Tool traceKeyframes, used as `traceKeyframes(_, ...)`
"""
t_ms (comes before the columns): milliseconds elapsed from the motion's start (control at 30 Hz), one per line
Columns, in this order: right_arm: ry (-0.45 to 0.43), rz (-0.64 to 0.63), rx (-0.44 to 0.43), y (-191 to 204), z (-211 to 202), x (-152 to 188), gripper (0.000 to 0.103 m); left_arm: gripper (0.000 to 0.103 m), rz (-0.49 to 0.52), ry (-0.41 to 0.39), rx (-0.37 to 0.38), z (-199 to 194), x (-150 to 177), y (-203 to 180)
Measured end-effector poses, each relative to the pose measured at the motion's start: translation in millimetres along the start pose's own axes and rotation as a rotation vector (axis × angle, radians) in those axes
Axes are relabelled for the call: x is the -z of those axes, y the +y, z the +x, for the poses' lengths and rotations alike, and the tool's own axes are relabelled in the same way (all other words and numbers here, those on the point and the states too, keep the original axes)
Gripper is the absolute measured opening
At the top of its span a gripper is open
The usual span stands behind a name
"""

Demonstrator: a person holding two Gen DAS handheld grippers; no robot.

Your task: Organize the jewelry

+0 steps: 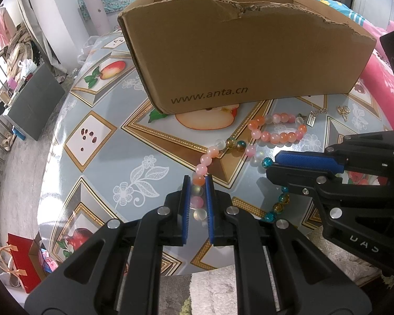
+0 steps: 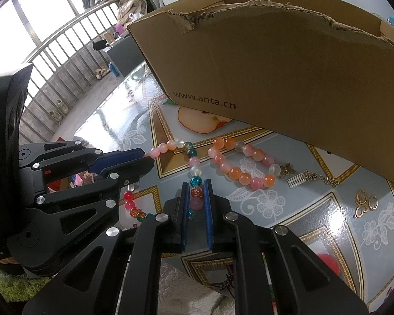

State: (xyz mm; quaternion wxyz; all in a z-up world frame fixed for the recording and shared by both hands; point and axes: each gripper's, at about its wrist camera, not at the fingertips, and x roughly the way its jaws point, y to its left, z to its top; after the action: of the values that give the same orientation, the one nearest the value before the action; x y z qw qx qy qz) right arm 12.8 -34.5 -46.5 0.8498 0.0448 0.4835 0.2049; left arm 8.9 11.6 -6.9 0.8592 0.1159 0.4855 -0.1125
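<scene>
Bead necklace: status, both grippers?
Left gripper and right gripper both shut on bead necklace, opposite sides. Bracelet on table. Box behind.

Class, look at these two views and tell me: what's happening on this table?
A person is sorting jewelry. The left hand-held gripper and the right hand-held gripper are each shut on one long bead necklace on the table. A bead bracelet, earrings and a cardboard box sit beyond.

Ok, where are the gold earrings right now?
The gold earrings lie loose on the table, at the right of the right wrist view, just in front of the cardboard box and right of the silver chain.
</scene>
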Motion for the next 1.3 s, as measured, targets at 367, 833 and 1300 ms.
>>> traceKeyframes(367, -0.001, 0.000, 0.000, 0, 0, 0, 0.011, 0.010, 0.001, -0.001, -0.002, -1, 0, 0)
traceKeyframes(833, -0.003, 0.004, -0.002, 0, 0, 0, 0.011, 0.010, 0.001, -0.002, -0.001, 0, 0, 0)
traceKeyframes(1300, -0.047, 0.026, -0.050, -6, -8, -1, 0.010, 0.008, 0.012, -0.077, 0.006, -28, 0, 1)
